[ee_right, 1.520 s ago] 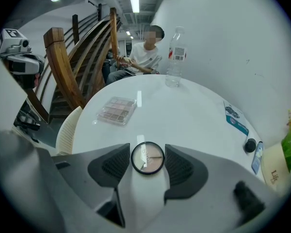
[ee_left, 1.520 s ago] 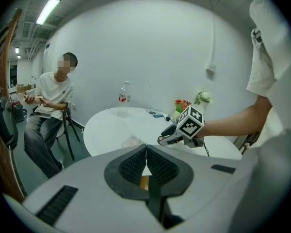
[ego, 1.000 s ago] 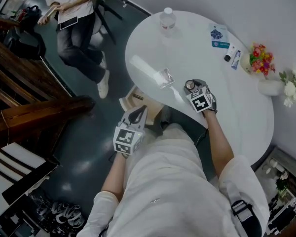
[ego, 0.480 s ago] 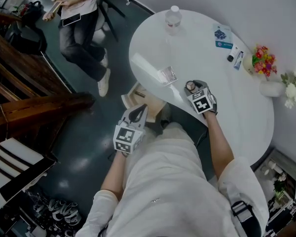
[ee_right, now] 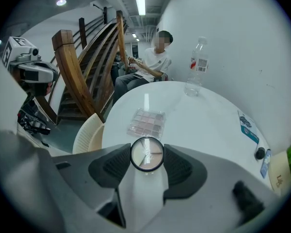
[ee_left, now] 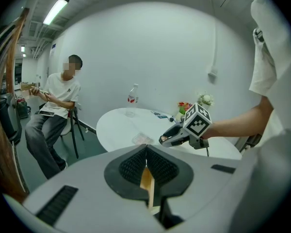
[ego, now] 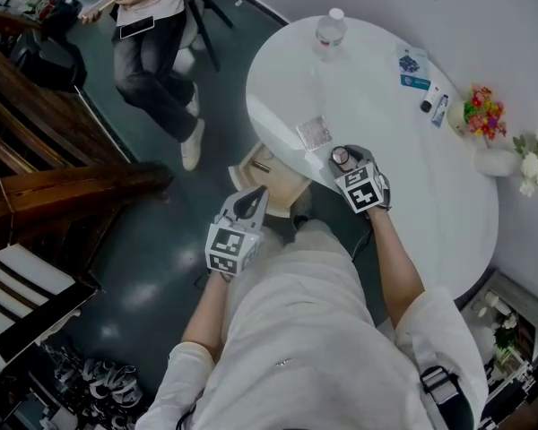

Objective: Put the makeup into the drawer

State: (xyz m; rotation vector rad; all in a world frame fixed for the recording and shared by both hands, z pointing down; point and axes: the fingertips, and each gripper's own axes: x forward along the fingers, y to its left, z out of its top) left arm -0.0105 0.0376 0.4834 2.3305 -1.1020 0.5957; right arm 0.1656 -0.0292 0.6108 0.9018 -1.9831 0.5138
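My right gripper (ego: 345, 162) is shut on a small round compact (ego: 340, 156) with a clear lid, held over the near edge of the white round table (ego: 386, 106). The compact (ee_right: 146, 154) sits squarely between both pads. A clear eyeshadow palette (ego: 315, 133) lies flat on the table just beyond it. A cream drawer-like box (ego: 267, 182) stands open below the table edge, with a small dark item inside. My left gripper (ego: 251, 201) is shut and low, its tips close to that box. A thin tan sliver shows in the slit behind its pads (ee_left: 146, 155).
A water bottle (ego: 331, 27) stands at the table's far edge. A blue card (ego: 411, 68), small tubes (ego: 435, 106) and flowers (ego: 482, 110) lie along the wall side. A person (ego: 157, 25) sits on a chair beyond the table. A wooden staircase (ego: 54, 150) rises at the left.
My right gripper has carried the compact leftward toward the table's near edge, closing on the palette. My left gripper has shifted slightly toward the cream box. Neither gripper's jaws have changed.
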